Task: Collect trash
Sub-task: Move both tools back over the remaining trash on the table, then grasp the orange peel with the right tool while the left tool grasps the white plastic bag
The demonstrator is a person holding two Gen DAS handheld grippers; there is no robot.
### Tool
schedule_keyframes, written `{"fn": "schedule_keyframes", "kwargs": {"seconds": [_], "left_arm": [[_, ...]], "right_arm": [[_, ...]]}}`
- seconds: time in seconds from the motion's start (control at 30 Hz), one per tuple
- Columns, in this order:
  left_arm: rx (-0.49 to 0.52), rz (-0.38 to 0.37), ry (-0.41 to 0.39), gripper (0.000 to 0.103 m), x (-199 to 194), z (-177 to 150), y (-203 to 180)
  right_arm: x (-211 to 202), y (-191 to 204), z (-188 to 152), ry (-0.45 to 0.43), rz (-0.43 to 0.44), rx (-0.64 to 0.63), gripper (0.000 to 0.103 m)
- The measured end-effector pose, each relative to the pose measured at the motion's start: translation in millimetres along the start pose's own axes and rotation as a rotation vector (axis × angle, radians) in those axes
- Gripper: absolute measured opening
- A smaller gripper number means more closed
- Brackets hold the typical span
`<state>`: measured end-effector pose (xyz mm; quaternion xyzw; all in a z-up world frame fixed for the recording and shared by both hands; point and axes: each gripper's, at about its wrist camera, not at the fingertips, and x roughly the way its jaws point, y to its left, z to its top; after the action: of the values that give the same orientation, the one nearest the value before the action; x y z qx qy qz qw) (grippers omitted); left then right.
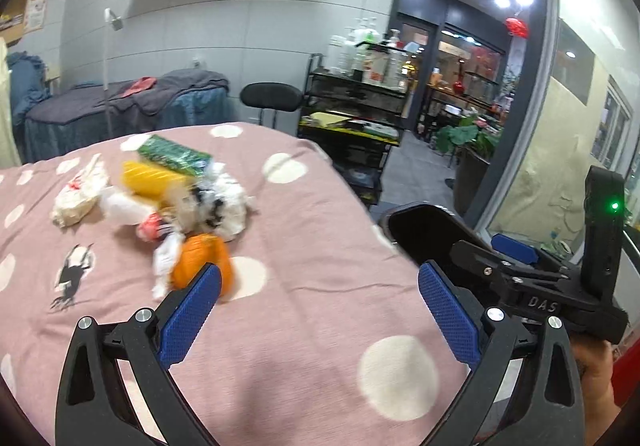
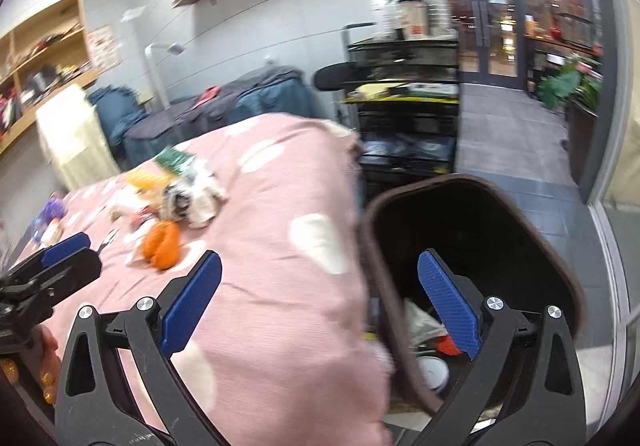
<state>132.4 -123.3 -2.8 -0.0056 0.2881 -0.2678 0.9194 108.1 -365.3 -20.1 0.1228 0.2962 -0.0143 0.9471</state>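
Note:
A pile of trash lies on the pink dotted bedspread point(image 1: 320, 213): an orange wrapper point(image 1: 202, 260), white crumpled paper point(image 1: 228, 201), a yellow packet point(image 1: 148, 177), a green packet point(image 1: 174, 155) and a cream bag point(image 1: 78, 193). My left gripper point(image 1: 320, 286) hangs open and empty over the bedspread, its left fingertip just in front of the orange wrapper point(image 2: 162, 246). My right gripper point(image 2: 320, 278) is open and empty, straddling the bed's edge and a dark bin point(image 2: 480, 221). The bin point(image 1: 404, 213) stands beside the bed and holds some trash point(image 2: 424, 322).
A black cart point(image 1: 352, 113) loaded with bottles and a black stool point(image 1: 272, 95) stand beyond the bed. Another covered bed point(image 1: 120, 105) sits at the back left. A glass partition point(image 1: 560, 145) runs along the right. A hand point(image 1: 596, 374) holds the right gripper's handle.

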Motion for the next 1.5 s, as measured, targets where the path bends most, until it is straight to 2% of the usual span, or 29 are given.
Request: {"fn": "schedule_keyframes", "kwargs": {"seconds": [0.23,0.47,0.57,0.67,0.83,1.1,1.23,1.3,1.37,1.4,1.5], "left_arm": [[-0.042,0.127,-0.015,0.097,-18,-11,49],[-0.106,0.247,0.016,0.097,-35,-24,103],[-0.117,0.271,0.036,0.097,-41,-30,118],[-0.11,0.278,0.046,0.097,-45,-35,126],[-0.136,0.244,0.087,0.097,-38,-37,137],[-0.12,0.23,0.103,0.097,-29,-30,144],[-0.157,0.182,0.103,0.097,-26,-26,154],[-0.168,0.182,0.102,0.097,-22,-23,158],[-0.175,0.186,0.103,0.097,-18,-19,162],[-0.177,0.181,0.104,0.097,-15,-17,163],[-0.167,0.168,0.113,0.097,-7,-11,163]], "right_arm": [[20,49,6,0.071,0.123,-0.086,0.097],[42,93,7,0.145,0.202,-0.172,0.097],[50,109,8,0.174,0.212,-0.21,0.097],[57,120,11,0.193,0.225,-0.238,0.097],[81,141,19,0.256,0.243,-0.262,0.097],[140,180,24,0.408,0.263,-0.373,0.097],[172,195,23,0.487,0.254,-0.431,0.08],[187,197,23,0.531,0.269,-0.424,0.073],[198,196,23,0.567,0.292,-0.396,0.059],[202,195,23,0.576,0.301,-0.383,0.058],[198,193,26,0.556,0.308,-0.379,0.043]]}}
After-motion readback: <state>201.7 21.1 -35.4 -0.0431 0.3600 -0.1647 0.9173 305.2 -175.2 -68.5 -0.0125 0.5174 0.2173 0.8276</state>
